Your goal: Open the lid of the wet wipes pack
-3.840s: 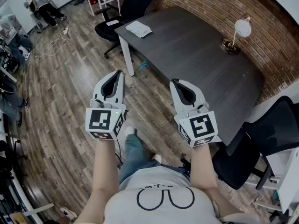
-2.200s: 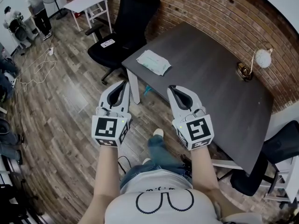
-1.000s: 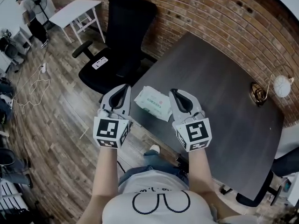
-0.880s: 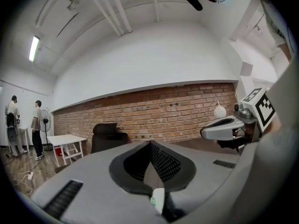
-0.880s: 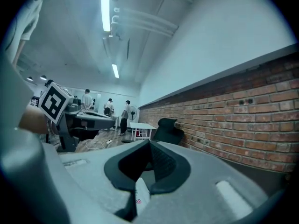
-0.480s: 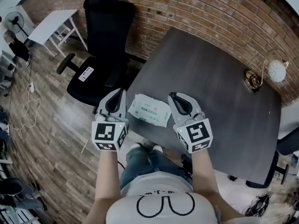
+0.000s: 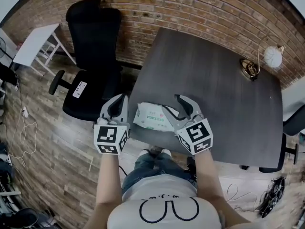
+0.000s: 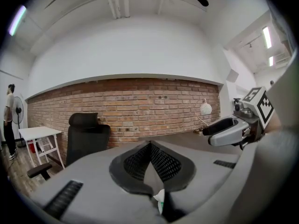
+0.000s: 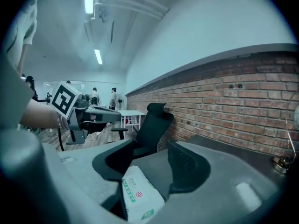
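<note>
The wet wipes pack [image 7: 151,118], white with green print, lies flat near the front left corner of the dark grey table [image 7: 209,80]. My right gripper [image 7: 174,104] hovers at the pack's right end. Its jaws are opening and stand wide apart. In the right gripper view the pack [image 9: 140,196] shows low between the fingers [image 9: 186,168], untouched by the pads. My left gripper [image 7: 122,99] is shut, just left of the pack at the table's corner. The left gripper view shows its pads [image 8: 161,161] meeting, with a sliver of the pack [image 8: 160,202] below.
A black office chair [image 7: 93,46] stands left of the table against the brick wall [image 7: 190,8]. A white globe lamp [image 7: 272,57] with a brass base [image 7: 249,68] sits at the table's far right. A white side table [image 7: 35,44] is further left.
Both grippers came forward and down to the table's corner, so the pack now lies between them. The right jaws, shut before, have spread apart.
</note>
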